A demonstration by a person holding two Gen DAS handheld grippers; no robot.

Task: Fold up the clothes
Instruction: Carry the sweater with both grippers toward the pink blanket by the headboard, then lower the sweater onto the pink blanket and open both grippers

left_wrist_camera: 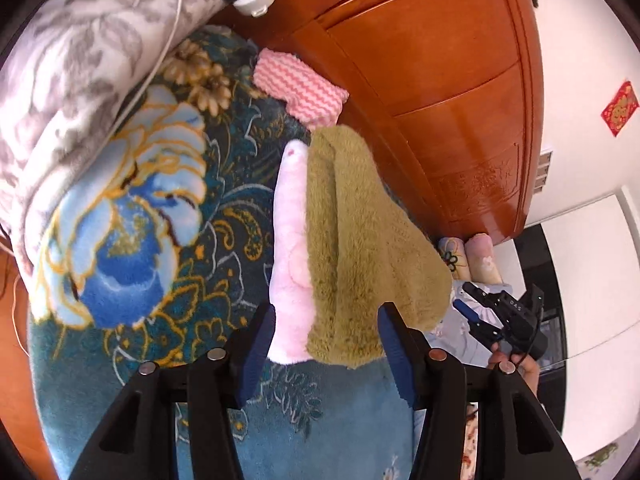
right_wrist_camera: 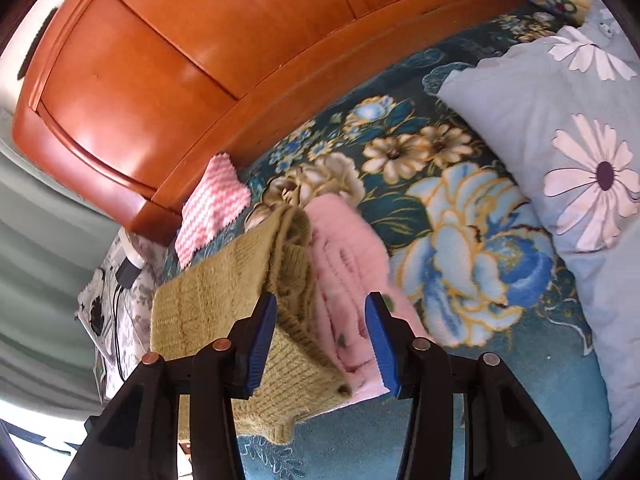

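On the bed, over a teal floral blanket (left_wrist_camera: 160,200), an olive knit garment (left_wrist_camera: 360,248) lies doubled over on top of a pink fluffy garment (left_wrist_camera: 290,248), the two stacked together near the wooden headboard (left_wrist_camera: 420,80). In the left wrist view the pink piece shows along the olive one's 9 o'clock edge; in the right wrist view it shows at the olive one's 3 o'clock side. The stack looks compact and layered, which fits clothes already folded and piled, though it would equally fit a fold halfway through.

The left gripper (left_wrist_camera: 326,344) has its jaws spread, with the near end of the stack between them but no pinch showing. The right gripper (right_wrist_camera: 320,344) is likewise spread wide, astride the near edge of the olive and pink pieces, closing on neither.

A pink zigzag cloth (left_wrist_camera: 300,92) sits folded at 12 o'clock of the stack, against the headboard, probably set aside. A grey flowered pillow (right_wrist_camera: 560,140) lies at 2 o'clock in the right view.
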